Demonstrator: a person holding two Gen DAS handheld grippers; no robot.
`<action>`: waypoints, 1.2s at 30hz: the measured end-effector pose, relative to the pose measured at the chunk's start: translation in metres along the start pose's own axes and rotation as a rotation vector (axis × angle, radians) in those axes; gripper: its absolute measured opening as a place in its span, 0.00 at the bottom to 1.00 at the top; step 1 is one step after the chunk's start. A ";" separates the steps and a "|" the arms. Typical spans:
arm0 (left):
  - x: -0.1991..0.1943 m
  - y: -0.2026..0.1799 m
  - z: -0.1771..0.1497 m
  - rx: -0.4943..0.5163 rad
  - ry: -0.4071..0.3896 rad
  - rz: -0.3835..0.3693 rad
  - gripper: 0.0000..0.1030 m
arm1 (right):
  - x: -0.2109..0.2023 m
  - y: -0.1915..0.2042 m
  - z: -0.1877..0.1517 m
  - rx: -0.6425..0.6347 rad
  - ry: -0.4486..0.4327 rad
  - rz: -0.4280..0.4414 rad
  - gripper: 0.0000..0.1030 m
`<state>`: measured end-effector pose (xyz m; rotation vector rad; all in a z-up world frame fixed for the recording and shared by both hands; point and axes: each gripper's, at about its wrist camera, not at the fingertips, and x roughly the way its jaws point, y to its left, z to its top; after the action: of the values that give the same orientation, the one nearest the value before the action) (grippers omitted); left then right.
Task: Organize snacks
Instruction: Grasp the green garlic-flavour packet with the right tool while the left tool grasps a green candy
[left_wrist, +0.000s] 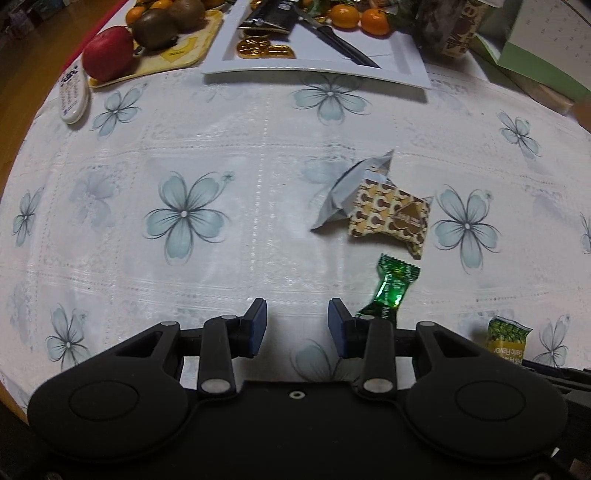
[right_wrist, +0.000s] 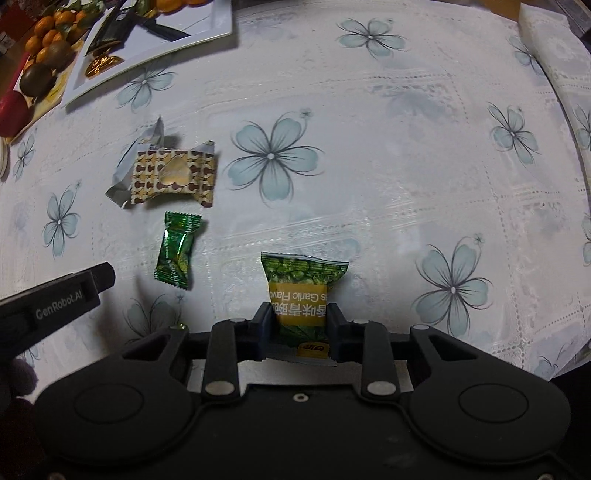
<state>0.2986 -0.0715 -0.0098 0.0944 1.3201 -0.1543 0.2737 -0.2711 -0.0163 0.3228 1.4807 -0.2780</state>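
Black gripper housing fills the bottom of the left wrist view, where the left gripper (left_wrist: 297, 326) is seen with its blue pads (left_wrist: 258, 325) standing moderately apart and nothing between them. Just beside its right finger a green candy (left_wrist: 392, 286) lies on the flowered tablecloth (left_wrist: 184, 166); beyond it a brown patterned sweet (left_wrist: 389, 218) rests against a silver wrapper (left_wrist: 341, 195), all still unsorted. At the far edge a white tray (left_wrist: 406, 55) is seen, already holding gold coins (left_wrist: 264, 48). In the right wrist view, the right gripper (right_wrist: 299, 326) is clamped narrowly on a green pea packet (right_wrist: 301, 284), which is gripped by its lower half. Three loose items are judged left to be gathered, so the task seems partly done.
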 end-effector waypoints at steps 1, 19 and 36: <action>0.001 -0.006 0.000 0.011 -0.010 0.001 0.46 | 0.000 -0.004 0.000 0.009 0.010 0.001 0.30; 0.024 -0.057 -0.004 0.113 -0.028 -0.013 0.54 | -0.009 -0.023 -0.001 0.063 0.044 0.038 0.30; 0.024 -0.041 -0.001 0.023 0.029 -0.017 0.25 | -0.002 -0.026 -0.002 0.069 0.081 0.032 0.30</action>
<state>0.2963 -0.1131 -0.0329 0.1054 1.3481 -0.1838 0.2617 -0.2941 -0.0153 0.4169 1.5462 -0.2941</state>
